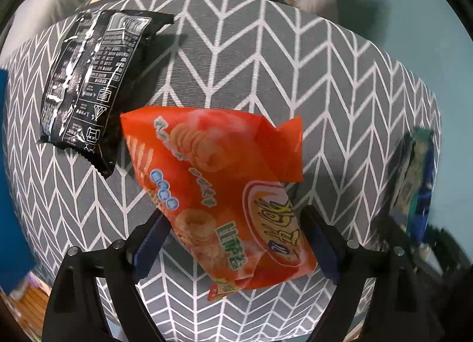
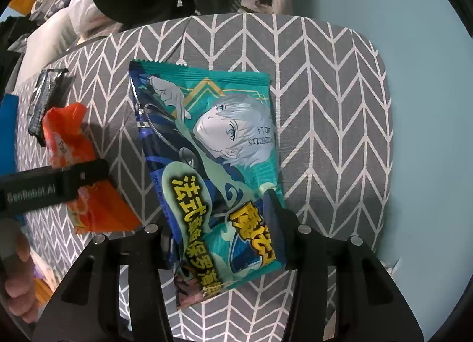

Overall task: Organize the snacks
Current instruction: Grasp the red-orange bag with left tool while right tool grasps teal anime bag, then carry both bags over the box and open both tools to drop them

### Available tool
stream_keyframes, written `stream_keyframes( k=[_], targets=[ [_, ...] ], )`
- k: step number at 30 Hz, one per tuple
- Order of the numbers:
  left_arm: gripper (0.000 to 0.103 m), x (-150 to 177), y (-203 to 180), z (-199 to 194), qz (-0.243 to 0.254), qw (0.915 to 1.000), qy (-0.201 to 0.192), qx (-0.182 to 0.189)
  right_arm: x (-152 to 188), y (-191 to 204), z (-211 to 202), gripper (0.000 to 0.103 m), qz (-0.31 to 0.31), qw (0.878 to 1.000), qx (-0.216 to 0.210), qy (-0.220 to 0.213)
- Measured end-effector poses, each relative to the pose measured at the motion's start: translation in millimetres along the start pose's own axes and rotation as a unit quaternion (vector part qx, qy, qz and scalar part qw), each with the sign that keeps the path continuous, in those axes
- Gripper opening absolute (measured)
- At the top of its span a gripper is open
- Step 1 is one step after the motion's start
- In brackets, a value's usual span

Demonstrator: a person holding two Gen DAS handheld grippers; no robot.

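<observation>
Orange snack packet [image 1: 218,191] between parted left tongs [image 1: 233,241]; right tongs [image 2: 220,238] clamped on teal packet [image 2: 212,164].

Home living space, chevron-patterned grey fabric seat [image 2: 325,82], heaped clothing [image 2: 79,16] behind, pale blue floor [image 2: 414,31]

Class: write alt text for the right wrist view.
A teal snack packet lies on grey chevron fabric between the right gripper's fingers. At left, the left gripper reaches over an orange packet.
</observation>
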State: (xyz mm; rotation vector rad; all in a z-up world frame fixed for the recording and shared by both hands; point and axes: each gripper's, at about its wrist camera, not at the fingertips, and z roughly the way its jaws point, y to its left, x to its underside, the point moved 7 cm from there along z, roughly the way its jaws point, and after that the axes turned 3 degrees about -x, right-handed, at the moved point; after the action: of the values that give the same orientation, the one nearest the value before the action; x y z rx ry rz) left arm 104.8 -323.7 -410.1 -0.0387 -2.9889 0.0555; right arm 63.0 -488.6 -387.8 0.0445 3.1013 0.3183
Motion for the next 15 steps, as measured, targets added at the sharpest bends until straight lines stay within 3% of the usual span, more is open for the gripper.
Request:
stream_keyframes(
  k=[4, 8, 15],
  targets=[
    [0.079, 11.6, 0.1, -2.9, 0.033, 0.9993, -0.013, -0.011, -2.7, 3.0, 1.6, 0.046, -0.008, 1.0, 0.003, -0.004],
    [0.067, 21.8, 3.3, -3.8, 0.057, 0.998, -0.027, -0.01, -3.8, 7.7, -2.7, 0.038, -0.019, 1.0, 0.007, -0.014],
    [0.06, 43.7, 25.2, -2.8, 0.068, 0.9972, -0.03, -0.011, -0.7, 19.0, -12.4, 0.027, -0.039, 0.999, 0.012, -0.025]
  ],
)
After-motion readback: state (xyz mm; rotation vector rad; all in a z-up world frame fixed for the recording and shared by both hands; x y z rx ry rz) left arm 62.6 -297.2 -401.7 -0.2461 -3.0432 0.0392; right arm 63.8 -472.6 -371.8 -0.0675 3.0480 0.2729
